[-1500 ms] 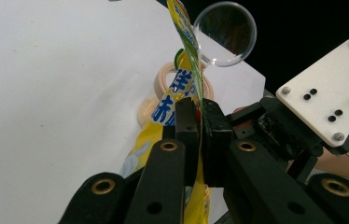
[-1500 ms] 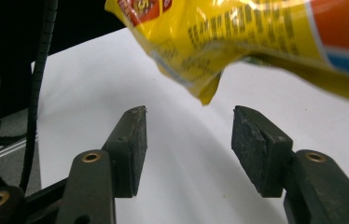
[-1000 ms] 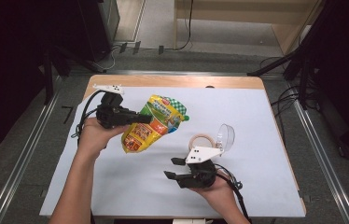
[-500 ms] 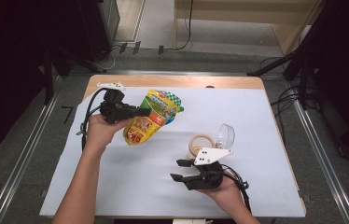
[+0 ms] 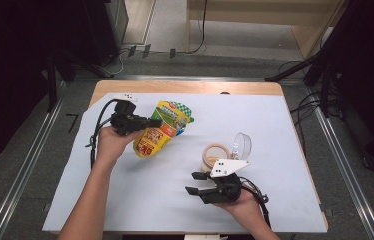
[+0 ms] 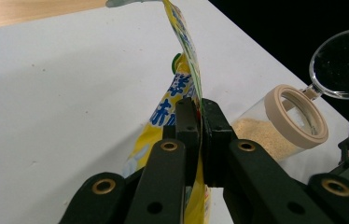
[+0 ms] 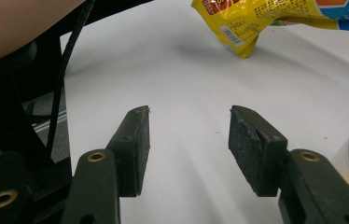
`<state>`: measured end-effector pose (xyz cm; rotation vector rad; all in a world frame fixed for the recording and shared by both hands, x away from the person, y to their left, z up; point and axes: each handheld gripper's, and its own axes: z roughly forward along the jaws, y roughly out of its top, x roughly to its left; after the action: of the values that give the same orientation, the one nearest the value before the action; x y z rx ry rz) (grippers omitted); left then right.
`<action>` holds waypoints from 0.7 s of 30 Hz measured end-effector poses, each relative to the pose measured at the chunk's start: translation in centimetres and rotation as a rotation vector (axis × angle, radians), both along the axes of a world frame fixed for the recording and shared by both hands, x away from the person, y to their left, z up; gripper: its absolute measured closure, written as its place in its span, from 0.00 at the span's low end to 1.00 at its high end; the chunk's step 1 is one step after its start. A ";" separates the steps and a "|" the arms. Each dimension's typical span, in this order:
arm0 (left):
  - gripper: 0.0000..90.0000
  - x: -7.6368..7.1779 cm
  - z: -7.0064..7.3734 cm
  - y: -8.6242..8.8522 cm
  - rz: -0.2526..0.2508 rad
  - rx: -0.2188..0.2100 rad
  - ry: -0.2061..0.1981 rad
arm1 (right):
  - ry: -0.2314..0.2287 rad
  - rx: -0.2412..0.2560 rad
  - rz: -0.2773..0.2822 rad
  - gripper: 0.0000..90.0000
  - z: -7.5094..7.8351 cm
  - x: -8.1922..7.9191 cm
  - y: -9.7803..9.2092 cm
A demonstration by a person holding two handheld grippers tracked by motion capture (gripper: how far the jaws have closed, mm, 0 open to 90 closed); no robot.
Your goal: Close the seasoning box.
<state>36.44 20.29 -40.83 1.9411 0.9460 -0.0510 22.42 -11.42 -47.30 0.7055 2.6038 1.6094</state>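
pinching yellow pouch (image 6: 187, 60) w/ left gripper (image 6: 199, 122), right gripper (image 7: 189, 140) jaws apart, jar (image 6: 275, 128) nearby

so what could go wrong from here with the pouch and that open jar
1. The left gripper pinches only the pouch's thin edge, so it may slip or swing.
2. The jar stands open, lid flipped back, powder inside; a swinging pouch could tip it.
3. The right gripper is open and holds nothing, so the jar is unsteadied.
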 end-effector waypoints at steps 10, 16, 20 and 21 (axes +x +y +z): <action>0.97 -1.1 0.1 0.3 -0.006 0.012 -0.012 | -0.003 -0.002 0.003 0.55 0.4 0.0 -0.6; 0.96 -2.1 0.3 1.4 0.014 0.009 -0.014 | -0.003 -0.006 0.005 0.55 0.6 0.0 -0.7; 0.96 -2.6 0.3 2.0 0.023 0.007 -0.009 | -0.009 0.004 0.012 0.55 0.7 0.0 -0.7; 0.96 -2.8 0.3 2.2 0.026 0.006 -0.011 | -0.010 0.003 0.015 0.55 0.8 0.1 -0.7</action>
<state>33.62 22.52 -40.53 1.9318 0.9647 -0.0222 22.49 -12.08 -46.52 0.6777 2.6063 1.6165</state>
